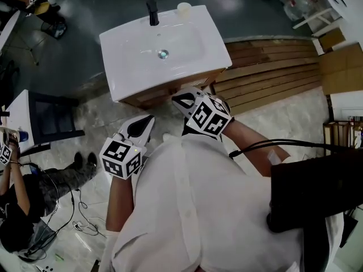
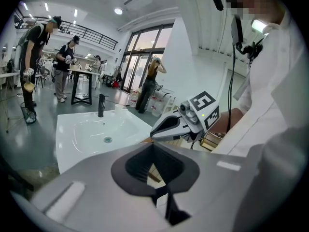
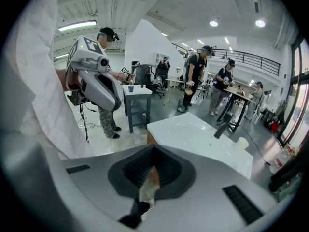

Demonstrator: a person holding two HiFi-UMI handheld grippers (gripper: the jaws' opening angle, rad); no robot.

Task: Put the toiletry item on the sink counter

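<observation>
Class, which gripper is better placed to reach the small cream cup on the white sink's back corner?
Right gripper: it sits nearer the white sink, on the small cream cup's side; the left gripper is farther back.

The right gripper's (image 3: pixel 139 210) closed jaws hide most of a small crumpled packet (image 3: pixel 148 186), and its print is unreadable. Beyond the jaws, a pale cup-like item (image 3: pixel 241 142) beside the faucet (image 3: pixel 221 128) is too small to identify.

- Worktop (image 1: pixel 193 61), ahead of both hand-held grippers: white; cabinet (image 1: pixel 159 97) under it: wood brown.
- Faucet (image 1: pixel 152 13): black. Toiletry item (image 1: pixel 184 7) just beside it: cream.
- Left hand-held gripper (image 1: pixel 148 120) and right hand-held gripper (image 1: pixel 177 97): pale grey shells, black pads, black-on-white square marker pattern.
- Planks (image 1: pixel 272 72), right of the right hand-held gripper: brown, striped.
</observation>
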